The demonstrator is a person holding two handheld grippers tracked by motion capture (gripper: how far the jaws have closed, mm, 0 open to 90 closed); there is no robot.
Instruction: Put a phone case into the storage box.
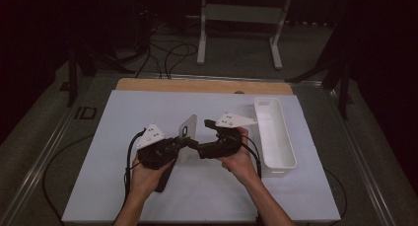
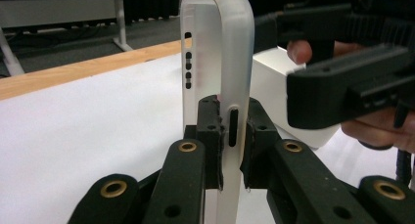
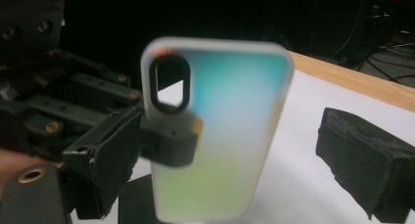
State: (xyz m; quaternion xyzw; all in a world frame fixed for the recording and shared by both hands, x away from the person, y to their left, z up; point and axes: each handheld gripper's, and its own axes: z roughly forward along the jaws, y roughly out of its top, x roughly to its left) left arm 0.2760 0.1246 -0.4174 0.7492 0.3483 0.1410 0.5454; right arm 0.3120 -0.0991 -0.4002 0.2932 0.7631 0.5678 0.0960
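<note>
The left tongs (image 2: 230, 150) clamp a translucent white plastic phone case (image 2: 220, 62) upright; the right tongs (image 3: 235, 160) stand wide around it, untouching.

Upright translucent phone case (image 2: 218, 53), clamped

Phone case (image 3: 220, 131) translucent matt plastic; table (image 1: 207, 85) wood edge; bin (image 1: 274, 132) smooth white plastic.
</note>
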